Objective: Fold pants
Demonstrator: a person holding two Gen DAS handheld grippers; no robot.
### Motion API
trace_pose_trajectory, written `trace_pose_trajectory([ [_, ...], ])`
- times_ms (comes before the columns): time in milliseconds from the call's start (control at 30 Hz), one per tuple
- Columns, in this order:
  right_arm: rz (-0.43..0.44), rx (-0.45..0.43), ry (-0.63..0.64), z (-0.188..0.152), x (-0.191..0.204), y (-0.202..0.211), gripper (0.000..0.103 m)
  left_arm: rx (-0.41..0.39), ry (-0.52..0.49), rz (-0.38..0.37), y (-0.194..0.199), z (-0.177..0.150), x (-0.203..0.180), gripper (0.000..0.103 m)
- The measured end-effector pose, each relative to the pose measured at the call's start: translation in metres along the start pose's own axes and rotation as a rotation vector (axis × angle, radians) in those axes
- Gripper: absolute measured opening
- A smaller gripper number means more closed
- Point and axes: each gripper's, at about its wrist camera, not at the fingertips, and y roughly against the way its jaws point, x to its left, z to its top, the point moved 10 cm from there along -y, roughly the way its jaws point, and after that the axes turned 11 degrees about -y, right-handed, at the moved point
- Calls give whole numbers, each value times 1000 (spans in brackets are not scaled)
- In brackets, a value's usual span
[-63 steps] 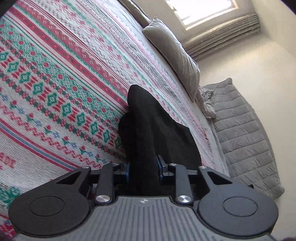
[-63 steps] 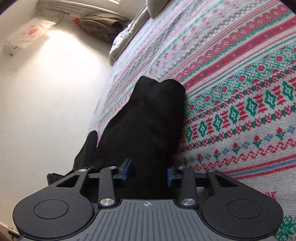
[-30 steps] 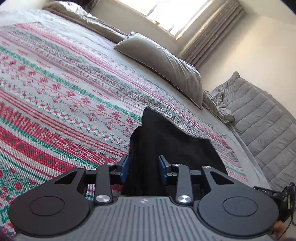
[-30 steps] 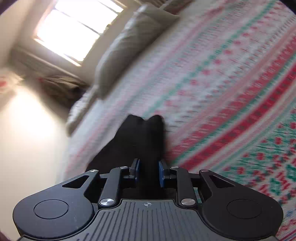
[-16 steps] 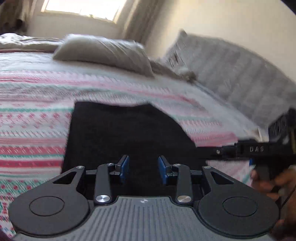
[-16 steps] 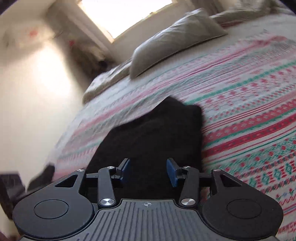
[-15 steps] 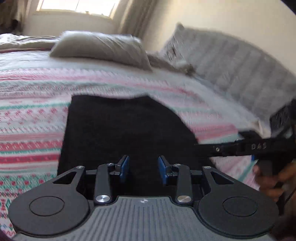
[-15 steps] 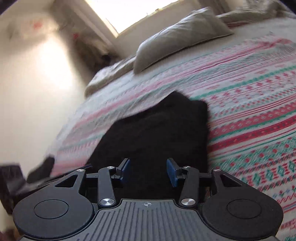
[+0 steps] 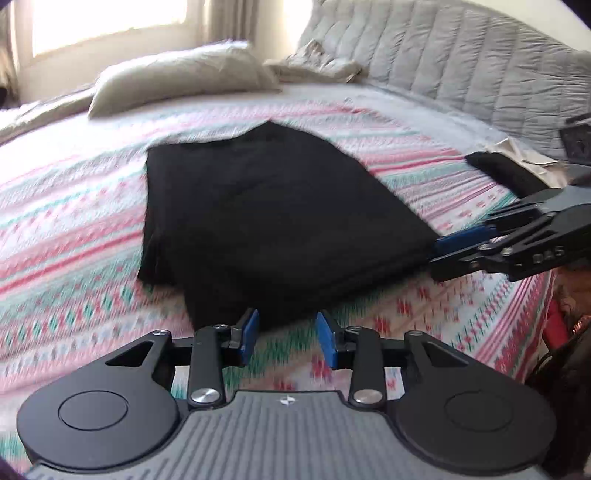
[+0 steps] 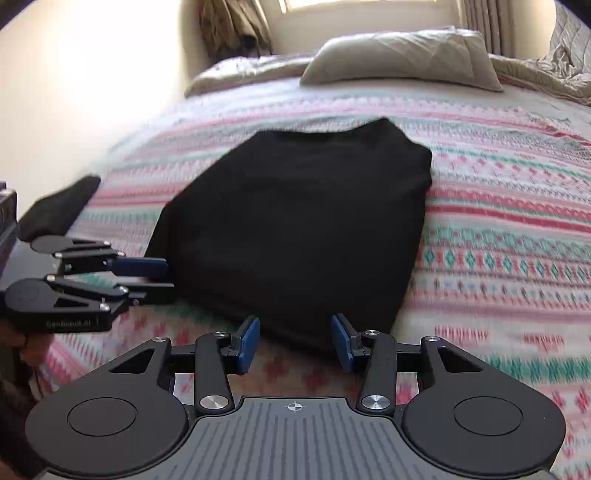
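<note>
Lying folded on the patterned bedspread (image 9: 92, 206), pants (image 9: 266, 214) face both spread hand-held grippers (image 9: 286, 334).

A home bedroom: a wide bed under a patterned bedspread (image 9: 92, 229), a grey pillow (image 10: 402, 59) by the sunlit window (image 9: 107, 22), a quilted headboard (image 9: 461, 62) behind, curtains (image 10: 232, 29) hanging in the corner.

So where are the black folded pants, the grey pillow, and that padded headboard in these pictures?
black folded pants (image 9: 266, 221): left wrist view, middle of the top layer.
grey pillow (image 10: 402, 59): right wrist view, centre of its front face.
padded headboard (image 9: 480, 62): left wrist view, quilted panel above the mattress.
</note>
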Motion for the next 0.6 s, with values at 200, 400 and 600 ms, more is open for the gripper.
trace_pose_trajectory([
  [200,-13,-17,-44,-3,8,30,69,33,167,87,23,3,0,69],
  [400,-112,-86,-33,8,10,57,89,67,249,210,44,20,-3,99],
  [600,-207,-199,-67,16,1,77,103,61,319,260,51,23,-14,103],
])
